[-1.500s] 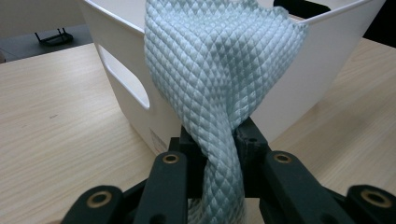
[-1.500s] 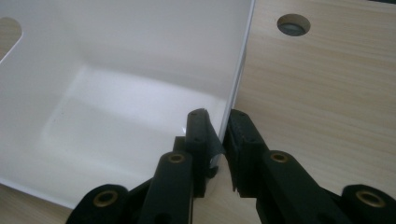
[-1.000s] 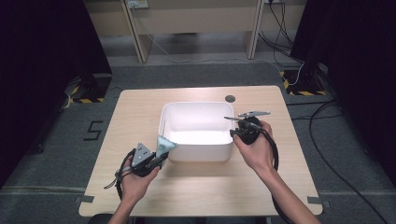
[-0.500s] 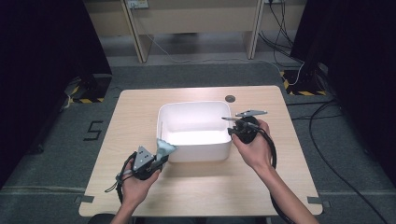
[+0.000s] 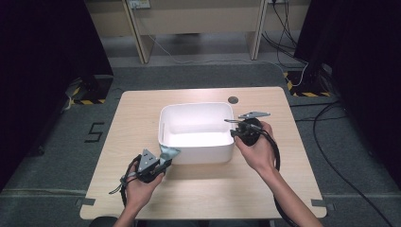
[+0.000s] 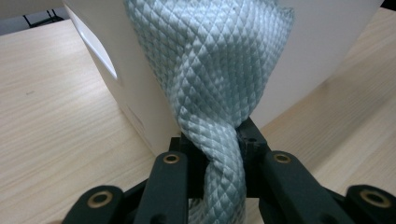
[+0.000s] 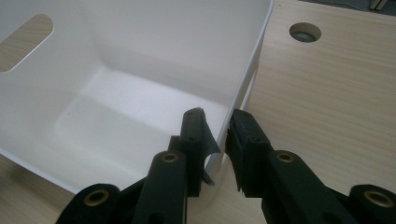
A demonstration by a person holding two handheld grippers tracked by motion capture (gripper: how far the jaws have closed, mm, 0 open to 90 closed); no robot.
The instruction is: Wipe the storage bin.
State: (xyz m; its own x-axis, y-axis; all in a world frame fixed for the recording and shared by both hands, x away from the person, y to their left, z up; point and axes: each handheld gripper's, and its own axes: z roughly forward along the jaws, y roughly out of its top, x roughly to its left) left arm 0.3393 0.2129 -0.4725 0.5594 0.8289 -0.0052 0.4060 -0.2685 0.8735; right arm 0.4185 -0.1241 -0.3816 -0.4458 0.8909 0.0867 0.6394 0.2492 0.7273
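1. One table (image 5: 203, 194), light wood, carries everything; one round hole (image 5: 232, 100) sits in it near the far edge, just beyond the bin.
2. One white bin (image 5: 196, 153) stands at the middle of the table, open side up and bare inside. A slot handle (image 7: 25, 41) is cut in one end wall.
3. Around the table: grey floor, dark curtains at both sides, cables on the floor at far right, and a "5" marked on the floor at left.
4. Two grippers. The right gripper (image 5: 235, 128) is at the bin's right wall; its jaws straddle the rim, one inside and one outside. Whether the pads press the wall I cannot tell.
5. The left gripper (image 5: 166, 161) is at the bin's near left corner, its jaws pinched tight on the cloth.
6. One cloth (image 6: 210, 84), pale grey-blue with a diamond weave, twisted narrow between the jaws and fanning out above them, rests against the outside of the bin's wall. The bin wall stands directly behind it.
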